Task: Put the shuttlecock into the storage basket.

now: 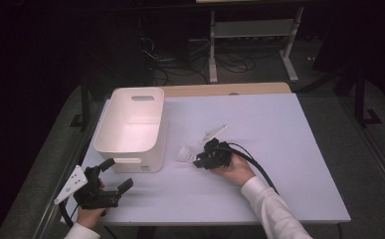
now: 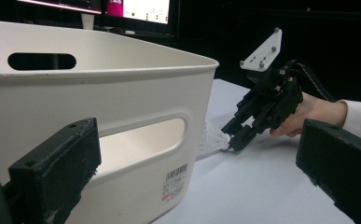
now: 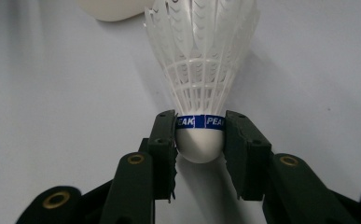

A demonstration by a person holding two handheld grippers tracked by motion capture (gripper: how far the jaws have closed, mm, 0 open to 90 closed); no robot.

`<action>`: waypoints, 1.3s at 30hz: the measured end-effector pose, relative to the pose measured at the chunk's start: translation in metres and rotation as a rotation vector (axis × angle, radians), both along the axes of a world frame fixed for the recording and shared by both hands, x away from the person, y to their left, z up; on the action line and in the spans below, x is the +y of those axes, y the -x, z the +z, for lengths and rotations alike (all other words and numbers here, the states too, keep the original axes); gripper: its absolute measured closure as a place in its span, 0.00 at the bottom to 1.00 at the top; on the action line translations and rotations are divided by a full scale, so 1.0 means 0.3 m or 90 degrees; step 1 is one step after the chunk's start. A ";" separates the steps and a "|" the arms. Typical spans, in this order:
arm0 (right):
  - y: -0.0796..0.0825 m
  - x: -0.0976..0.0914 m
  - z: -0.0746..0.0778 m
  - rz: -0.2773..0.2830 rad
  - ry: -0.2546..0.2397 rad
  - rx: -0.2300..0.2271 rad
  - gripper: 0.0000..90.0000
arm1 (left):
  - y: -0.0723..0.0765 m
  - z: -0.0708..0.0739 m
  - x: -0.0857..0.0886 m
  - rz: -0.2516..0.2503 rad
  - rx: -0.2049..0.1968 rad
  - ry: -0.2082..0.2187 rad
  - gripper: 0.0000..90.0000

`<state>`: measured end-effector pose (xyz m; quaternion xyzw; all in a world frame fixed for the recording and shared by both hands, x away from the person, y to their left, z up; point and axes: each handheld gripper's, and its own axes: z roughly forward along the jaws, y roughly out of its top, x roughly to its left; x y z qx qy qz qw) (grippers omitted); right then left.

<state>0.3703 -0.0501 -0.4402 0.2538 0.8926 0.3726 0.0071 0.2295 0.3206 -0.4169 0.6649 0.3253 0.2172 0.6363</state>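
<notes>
The right gripper [image 3: 200, 140] is clenched on the cork of the shuttlecock [image 3: 200, 70], which lies on the table just right of the white bin [image 1: 130, 124], its skirt pointing toward that bin, so the carry goes leftward.

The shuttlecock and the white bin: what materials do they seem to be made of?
Shuttlecock: the skirt looks like moulded white plastic, by its lattice ribs and uniform feather shapes; the rounded head is smooth matt white, perhaps foam or coated cork, with a blue printed band. The right tool clamps that head. Bin: probably rigid plastic, smooth satin walls with moulded handle slots.
</notes>
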 end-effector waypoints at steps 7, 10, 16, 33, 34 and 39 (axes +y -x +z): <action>0.004 -0.013 0.017 -0.011 -0.021 -0.012 0.71 | 0.000 0.000 -0.001 0.001 0.002 0.001 0.00; 0.008 -0.021 0.045 -0.012 -0.037 -0.021 0.71 | 0.000 -0.001 -0.002 0.001 0.003 0.003 0.00; 0.010 -0.045 0.089 -0.026 -0.047 -0.036 0.71 | -0.001 -0.001 -0.003 0.001 0.003 0.003 0.00; 0.024 -0.052 0.202 -0.022 -0.059 -0.040 0.71 | -0.002 -0.002 -0.004 0.003 0.004 0.004 0.00; 0.030 -0.046 0.220 -0.023 -0.054 -0.040 0.71 | -0.002 -0.002 -0.004 0.003 0.004 0.005 0.00; 0.036 -0.036 0.251 -0.020 -0.048 -0.042 0.71 | -0.001 -0.001 -0.003 0.002 0.004 0.003 0.00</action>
